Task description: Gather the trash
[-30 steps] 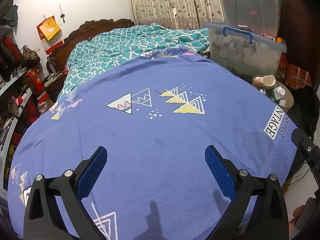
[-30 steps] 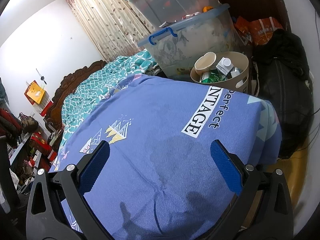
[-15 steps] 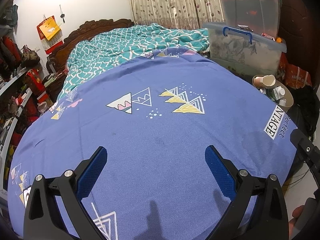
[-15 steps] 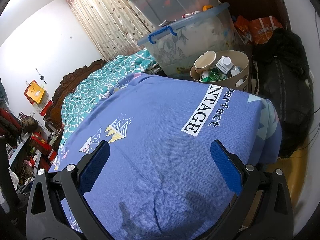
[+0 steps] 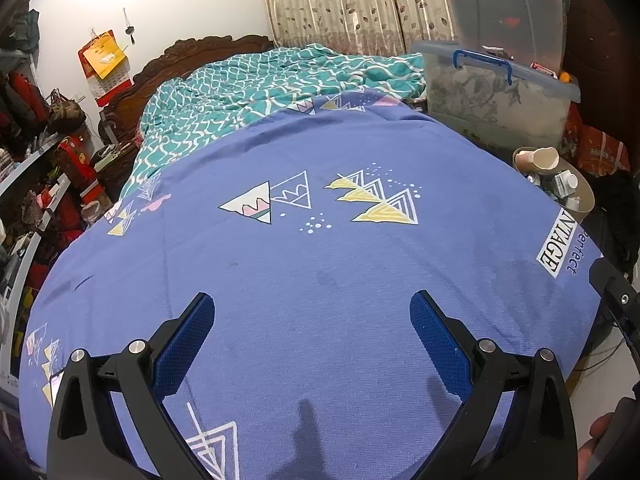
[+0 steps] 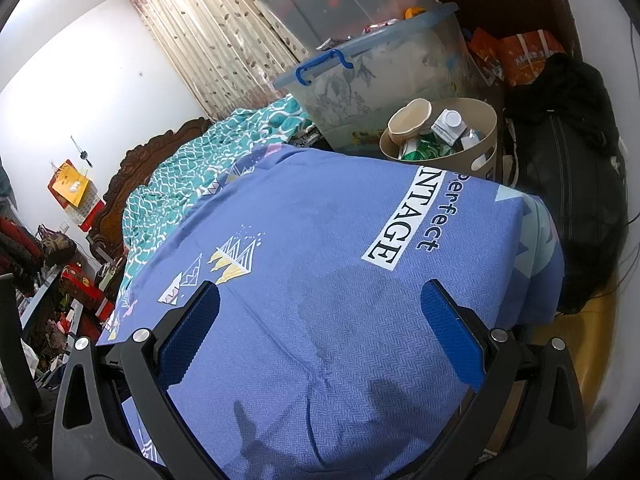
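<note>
A tan round trash bin (image 6: 486,142) stands on the floor past the bed's far right corner; it also shows in the left wrist view (image 5: 582,202). It holds paper cups (image 6: 410,122), a white carton (image 6: 450,124) and green packaging (image 6: 420,150). My left gripper (image 5: 312,332) is open and empty over the blue bedspread (image 5: 320,248). My right gripper (image 6: 320,320) is open and empty over the bedspread near the bed's right corner. No loose trash shows on the bed.
Two stacked clear storage boxes (image 6: 380,64) stand behind the bin. A black bag (image 6: 572,184) and orange packets (image 6: 520,56) lie to the bin's right. A teal quilt (image 5: 280,84) covers the head of the bed. Cluttered shelves (image 5: 36,168) line the left wall.
</note>
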`<move>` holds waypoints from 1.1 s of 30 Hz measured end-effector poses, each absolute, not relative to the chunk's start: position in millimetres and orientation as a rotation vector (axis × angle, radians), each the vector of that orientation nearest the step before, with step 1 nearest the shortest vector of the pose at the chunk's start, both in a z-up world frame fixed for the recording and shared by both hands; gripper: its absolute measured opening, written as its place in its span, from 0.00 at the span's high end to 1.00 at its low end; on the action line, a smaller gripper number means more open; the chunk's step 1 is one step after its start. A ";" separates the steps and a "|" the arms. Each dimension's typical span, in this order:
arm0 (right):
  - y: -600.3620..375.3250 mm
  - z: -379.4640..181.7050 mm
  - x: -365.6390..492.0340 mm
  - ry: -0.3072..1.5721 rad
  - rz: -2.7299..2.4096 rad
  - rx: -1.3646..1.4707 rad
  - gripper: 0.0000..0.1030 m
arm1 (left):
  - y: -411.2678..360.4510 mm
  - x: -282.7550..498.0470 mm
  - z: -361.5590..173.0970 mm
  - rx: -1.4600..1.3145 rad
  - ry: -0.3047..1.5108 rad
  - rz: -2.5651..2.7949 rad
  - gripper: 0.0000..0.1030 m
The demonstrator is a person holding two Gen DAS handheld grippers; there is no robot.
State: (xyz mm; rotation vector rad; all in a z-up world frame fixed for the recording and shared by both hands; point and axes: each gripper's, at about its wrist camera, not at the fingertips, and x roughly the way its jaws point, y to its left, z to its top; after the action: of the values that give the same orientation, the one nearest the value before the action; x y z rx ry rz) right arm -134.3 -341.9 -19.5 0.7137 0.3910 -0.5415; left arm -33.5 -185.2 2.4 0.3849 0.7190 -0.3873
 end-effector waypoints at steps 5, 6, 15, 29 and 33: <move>-342.3 -19.2 -134.1 0.392 -0.542 0.714 0.03 | -184.6 -33.7 2.3 0.385 0.720 -0.386 0.08; -341.8 -19.2 -134.1 0.392 -0.541 0.714 0.03 | -184.5 -33.7 2.3 0.386 0.720 -0.386 0.08; -341.9 -18.9 -134.0 0.392 -0.542 0.714 0.03 | -183.8 -33.7 1.1 0.387 0.720 -0.385 0.08; -341.6 -18.6 -133.7 0.393 -0.542 0.716 0.03 | -182.9 -33.7 -1.1 0.390 0.723 -0.385 0.08; -342.2 -18.4 -133.5 0.393 -0.542 0.715 0.03 | -183.5 -33.6 -0.8 0.388 0.723 -0.385 0.08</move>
State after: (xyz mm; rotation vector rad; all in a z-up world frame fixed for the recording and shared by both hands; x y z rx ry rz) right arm -133.5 -342.2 -18.4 0.7155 0.3928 -0.5419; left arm -33.6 -183.5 -0.8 0.3884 0.7234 -0.3851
